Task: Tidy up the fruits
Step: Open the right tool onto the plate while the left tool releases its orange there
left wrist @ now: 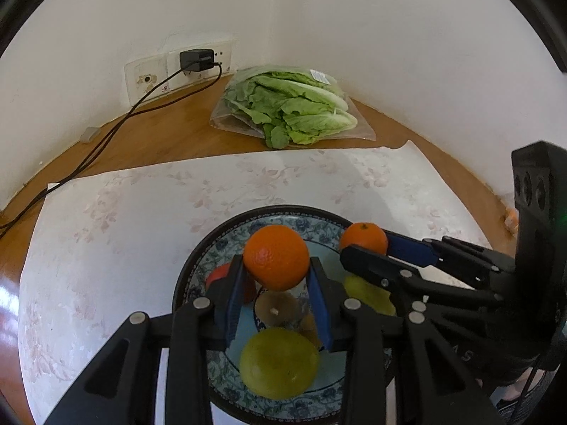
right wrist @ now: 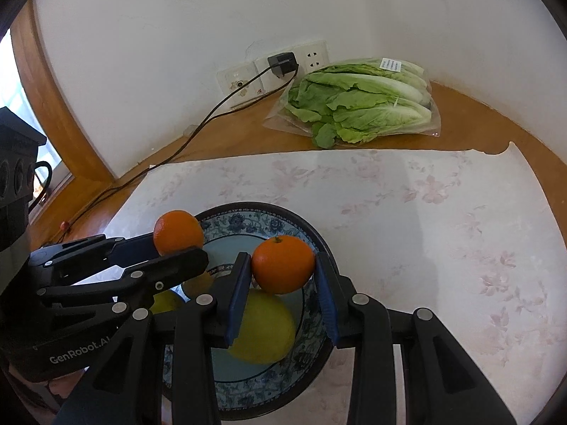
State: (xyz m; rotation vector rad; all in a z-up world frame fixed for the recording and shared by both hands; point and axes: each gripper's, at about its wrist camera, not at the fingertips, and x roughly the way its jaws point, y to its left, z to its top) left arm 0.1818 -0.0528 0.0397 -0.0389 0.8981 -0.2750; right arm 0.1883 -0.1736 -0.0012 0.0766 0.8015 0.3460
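A blue-patterned bowl (left wrist: 198, 265) sits on a floral mat and also shows in the right wrist view (right wrist: 269, 223). My left gripper (left wrist: 276, 265) is shut on an orange (left wrist: 276, 256) held above the bowl. My right gripper (right wrist: 283, 265) is shut on a smaller orange (right wrist: 283, 265), also above the bowl. Each gripper shows in the other's view: the right one (left wrist: 368, 251) and the left one (right wrist: 184, 248). In the bowl lie a green-yellow fruit (left wrist: 280, 363), a second yellow-green fruit (left wrist: 368, 294), a red fruit (left wrist: 219, 276) and a brown kiwi-like fruit (left wrist: 276, 308).
A bag of lettuce (left wrist: 294, 106) lies on the wooden table by the back wall. A black charger (left wrist: 196, 60) is plugged into the wall socket, and its cable (left wrist: 102, 141) runs across the table to the left. The floral mat (left wrist: 106, 230) covers the table's near part.
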